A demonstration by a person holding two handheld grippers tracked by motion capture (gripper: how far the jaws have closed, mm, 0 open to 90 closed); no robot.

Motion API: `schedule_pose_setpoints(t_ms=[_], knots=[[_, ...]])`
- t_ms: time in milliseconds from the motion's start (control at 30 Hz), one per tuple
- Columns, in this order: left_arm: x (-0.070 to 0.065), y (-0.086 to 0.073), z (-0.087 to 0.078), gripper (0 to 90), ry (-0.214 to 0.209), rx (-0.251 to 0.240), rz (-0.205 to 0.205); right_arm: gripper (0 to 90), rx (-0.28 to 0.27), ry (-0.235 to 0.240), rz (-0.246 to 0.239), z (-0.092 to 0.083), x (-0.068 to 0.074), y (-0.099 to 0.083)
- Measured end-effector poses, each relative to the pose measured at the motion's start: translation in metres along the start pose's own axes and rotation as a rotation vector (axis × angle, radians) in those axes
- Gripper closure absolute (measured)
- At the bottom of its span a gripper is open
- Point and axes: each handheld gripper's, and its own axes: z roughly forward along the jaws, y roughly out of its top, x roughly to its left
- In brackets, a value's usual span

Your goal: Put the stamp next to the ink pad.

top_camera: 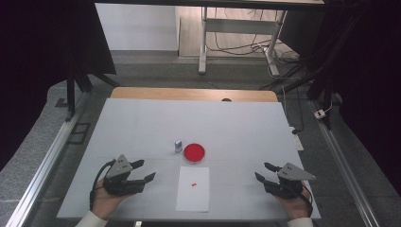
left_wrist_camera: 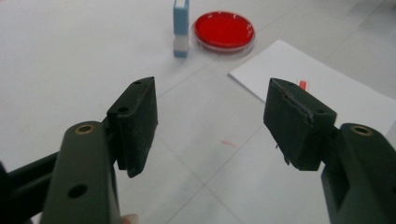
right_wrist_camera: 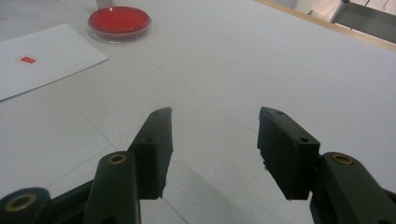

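Red round dish flat on white table, centre, shallow clear rim, red fill. Small blue-and-white block upright just left of dish, apart from it, blue upper part, white base. White paper sheet lying flat nearer person, just below dish, small red mark on upper half. Nothing held; all three rest untouched.

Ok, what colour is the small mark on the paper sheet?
Red mark on the white sheet, clearest in the right gripper view.

small blue-and-white block cut off at top edge (right gripper view), markings unreadable
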Motion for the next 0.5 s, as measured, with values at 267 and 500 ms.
schedule_pose_setpoints(t_ms=[267, 500], knots=[[0.0044, -0.0087, -0.0002, 34.9, 0.005, 0.011, -0.026, 44.8, 0.017, 0.002, -0.034, 0.0037, 0.0024, -0.0008], [0.0043, -0.0085, -0.0004, 34.9, -0.001, 0.009, -0.026, 44.8, 0.014, 0.001, -0.053, 0.0049, 0.0037, -0.0007]])
